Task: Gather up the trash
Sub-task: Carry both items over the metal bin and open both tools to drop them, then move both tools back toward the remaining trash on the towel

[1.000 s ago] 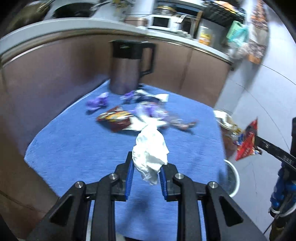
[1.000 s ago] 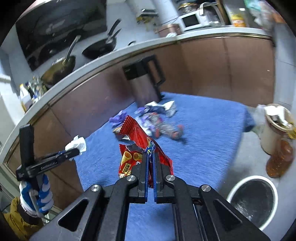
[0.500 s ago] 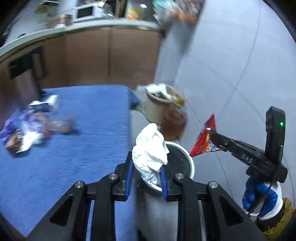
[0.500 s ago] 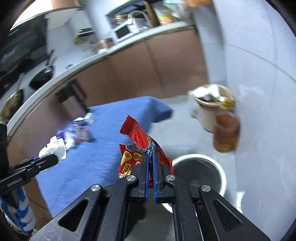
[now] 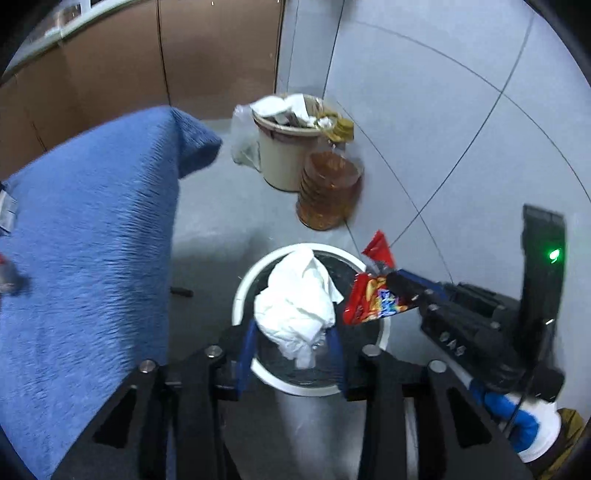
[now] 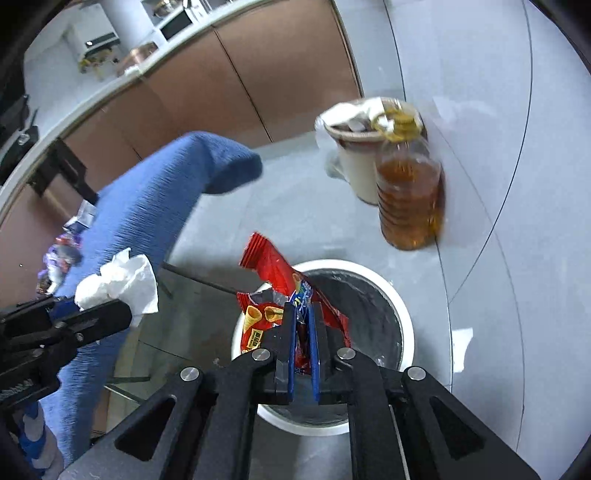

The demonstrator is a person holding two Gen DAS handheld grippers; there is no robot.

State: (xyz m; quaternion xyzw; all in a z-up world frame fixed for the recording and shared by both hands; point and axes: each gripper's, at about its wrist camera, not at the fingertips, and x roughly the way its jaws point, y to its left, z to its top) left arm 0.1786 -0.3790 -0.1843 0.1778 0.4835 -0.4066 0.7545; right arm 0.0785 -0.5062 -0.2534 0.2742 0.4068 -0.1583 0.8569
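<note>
Above the round white-rimmed waste bin, the left gripper pinches a soft, weightless crumpled white tissue low down, while the right gripper clamps a slick, crinkly red snack wrapper mid-body.

Grey tiled floor with thin dark grout lines, light glare on it. Brown cabinet doors under pale countertop. Microwave and copper pot on countertop. Bench under blue cloth. Beige bucket and amber bottle side by side on floor.
</note>
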